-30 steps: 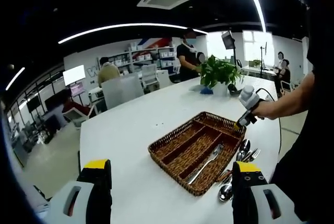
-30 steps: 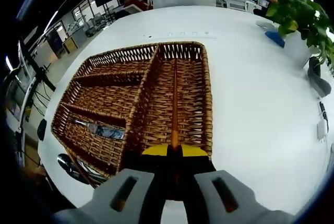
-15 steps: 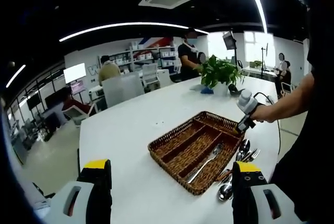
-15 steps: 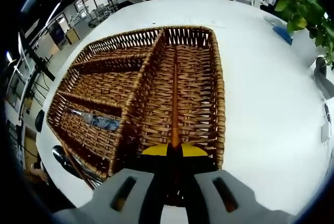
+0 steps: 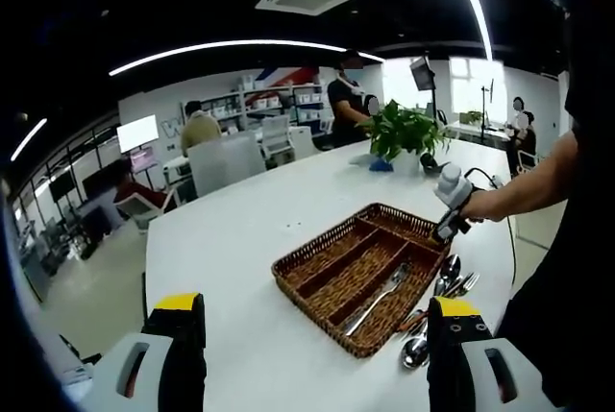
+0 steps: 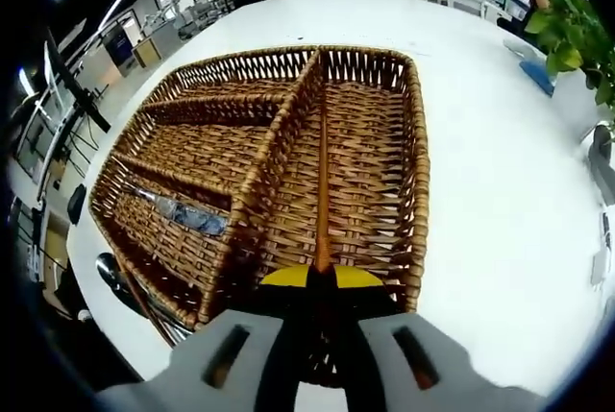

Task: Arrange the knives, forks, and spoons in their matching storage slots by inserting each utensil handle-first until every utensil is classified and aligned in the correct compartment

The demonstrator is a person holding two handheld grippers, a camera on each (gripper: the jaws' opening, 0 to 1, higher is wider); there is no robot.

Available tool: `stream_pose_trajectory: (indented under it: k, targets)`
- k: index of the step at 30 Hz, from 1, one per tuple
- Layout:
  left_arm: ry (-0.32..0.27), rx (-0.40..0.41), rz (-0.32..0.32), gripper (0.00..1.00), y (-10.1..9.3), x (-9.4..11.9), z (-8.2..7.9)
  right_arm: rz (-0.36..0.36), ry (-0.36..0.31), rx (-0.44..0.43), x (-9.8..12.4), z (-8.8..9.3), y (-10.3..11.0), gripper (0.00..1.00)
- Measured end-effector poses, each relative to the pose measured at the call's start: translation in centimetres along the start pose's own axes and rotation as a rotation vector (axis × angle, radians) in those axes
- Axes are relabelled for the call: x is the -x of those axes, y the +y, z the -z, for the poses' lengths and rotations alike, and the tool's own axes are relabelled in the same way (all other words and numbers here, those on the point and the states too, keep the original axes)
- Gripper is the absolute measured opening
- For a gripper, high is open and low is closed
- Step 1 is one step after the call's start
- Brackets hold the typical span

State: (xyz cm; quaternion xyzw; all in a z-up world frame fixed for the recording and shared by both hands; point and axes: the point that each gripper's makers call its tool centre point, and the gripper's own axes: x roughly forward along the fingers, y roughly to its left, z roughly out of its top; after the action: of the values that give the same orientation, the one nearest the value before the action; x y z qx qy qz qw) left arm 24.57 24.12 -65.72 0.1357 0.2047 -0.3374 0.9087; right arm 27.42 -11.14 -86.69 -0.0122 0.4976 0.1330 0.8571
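Gripping a slim wooden-handled utensil [image 6: 322, 191] between closed jaws, the right tongs [image 6: 322, 282] hang just above the near edge of the wicker tray [image 6: 415, 172], the handle pointing away along the long right-hand compartment; its working end is hidden inside the jaws, so whether it is a knife, fork or spoon cannot be told. In the left gripper view the same tongs [image 5: 444, 230] show at the tray's far right corner, held by a person's hand [image 5: 478, 203]. One metal fork [image 5: 381, 295] already lies in a compartment at the tray's near side, seen again as a shiny piece [image 6: 183, 212] in the right gripper view. The other compartments look bare. A cluster of spoons and forks [image 5: 444, 285] waits on the white table [image 5: 250, 230] just beside the tray, so by my judgement the sorting is at an early stage: one piece placed, one being inserted, several left. The left tongs [image 5: 312, 335] stand open and hold nothing, well apart from the tray. Farther off sit a potted plant [image 5: 404, 132], chairs and people at the far end of the room.
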Motion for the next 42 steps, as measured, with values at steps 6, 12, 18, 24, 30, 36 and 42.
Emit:
stream_pose_trajectory:
  k: [6,12,18,24,30,36,42]
  targets:
    - [-0.003,-0.005,-0.005,1.0,-0.1,0.1,-0.2,-0.005,-0.063,0.029,0.5,-0.8,-0.1,0.16]
    - [-0.004,-0.006,-0.01,1.0,-0.2,0.3,-0.3,-0.057,-0.105,0.104,1.7,-1.4,0.3,0.16]
    - [-0.015,0.003,-0.01,1.0,-0.5,0.2,-0.4,-0.129,-0.164,0.188,3.2,-2.6,1.0,0.41]
    - [-0.025,0.002,-0.005,1.0,-0.8,-0.2,-0.9,-0.184,-0.281,0.263,5.8,-5.6,2.1,0.83]
    - [-0.041,0.003,0.002,1.0,-1.7,-0.5,-1.4,-0.2,-0.351,0.309,9.6,-7.2,2.2,0.93]
    - [-0.045,0.019,0.01,1.0,-2.7,-0.5,-1.0,-0.195,-0.407,0.352,13.1,-7.9,1.7,0.99]
    - [-0.029,0.012,0.022,1.0,-3.9,-0.4,-0.6,-0.209,-0.461,0.392,16.1,-8.2,2.2,0.99]
